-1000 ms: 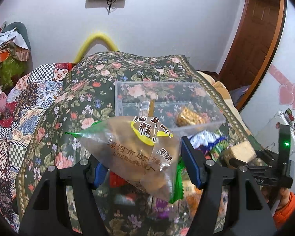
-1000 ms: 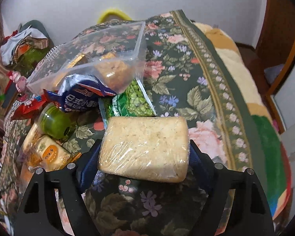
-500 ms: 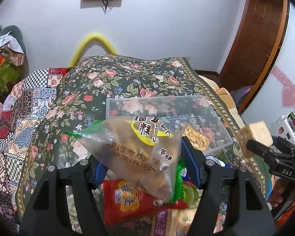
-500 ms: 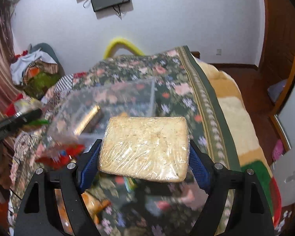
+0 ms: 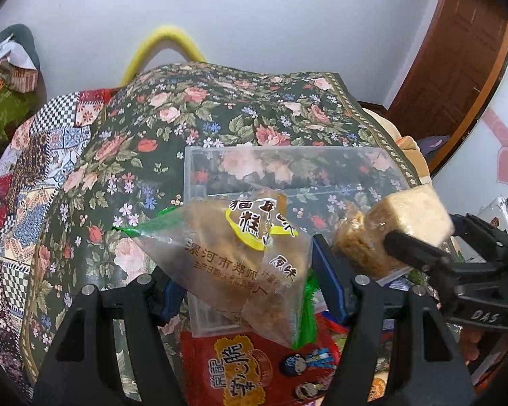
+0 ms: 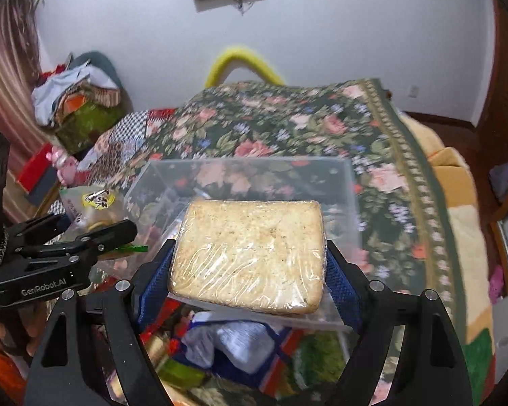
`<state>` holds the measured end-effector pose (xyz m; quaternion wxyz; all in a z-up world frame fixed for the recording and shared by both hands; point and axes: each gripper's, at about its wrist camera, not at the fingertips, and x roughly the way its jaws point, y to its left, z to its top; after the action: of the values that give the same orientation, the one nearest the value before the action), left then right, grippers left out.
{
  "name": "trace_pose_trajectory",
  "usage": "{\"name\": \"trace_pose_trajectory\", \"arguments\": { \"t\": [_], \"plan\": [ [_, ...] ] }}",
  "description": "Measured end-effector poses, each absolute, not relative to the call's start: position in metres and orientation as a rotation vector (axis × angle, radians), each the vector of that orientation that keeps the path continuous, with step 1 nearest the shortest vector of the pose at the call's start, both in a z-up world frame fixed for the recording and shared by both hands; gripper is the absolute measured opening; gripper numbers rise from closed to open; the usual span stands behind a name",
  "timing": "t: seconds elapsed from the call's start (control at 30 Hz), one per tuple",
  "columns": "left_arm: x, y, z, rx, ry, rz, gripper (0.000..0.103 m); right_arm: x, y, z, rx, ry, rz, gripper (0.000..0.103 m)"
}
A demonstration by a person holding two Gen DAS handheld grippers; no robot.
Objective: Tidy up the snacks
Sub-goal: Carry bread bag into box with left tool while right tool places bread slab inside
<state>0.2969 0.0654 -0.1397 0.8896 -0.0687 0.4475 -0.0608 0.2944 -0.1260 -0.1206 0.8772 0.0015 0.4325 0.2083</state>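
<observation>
Left gripper (image 5: pixel 244 270): fingers closed on a clear bag of brown cakes (image 5: pixel 233 250) with Chinese print, held in the air in front of the clear plastic box (image 5: pixel 288 169) that sits on the floral blanket (image 5: pixel 220 108). Right gripper (image 6: pixel 249 264): blue pads clamped on both edges of a plastic-wrapped pale cake block (image 6: pixel 250 253), held level over the near side of the same box. Loose snack packets, one red (image 5: pixel 247 368), lie on the blanket below both grippers.
</observation>
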Motion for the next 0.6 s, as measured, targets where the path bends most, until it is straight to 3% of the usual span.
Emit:
{"name": "trace_pose_trajectory", "arguments": {
  "t": [0.6],
  "plan": [
    [0.288, 0.072, -0.137, -0.168, 0.927, -0.135, 0.069, 0.297, -0.106, -0.133, -0.068, 0.952, 0.466, 0.080]
  ]
}}
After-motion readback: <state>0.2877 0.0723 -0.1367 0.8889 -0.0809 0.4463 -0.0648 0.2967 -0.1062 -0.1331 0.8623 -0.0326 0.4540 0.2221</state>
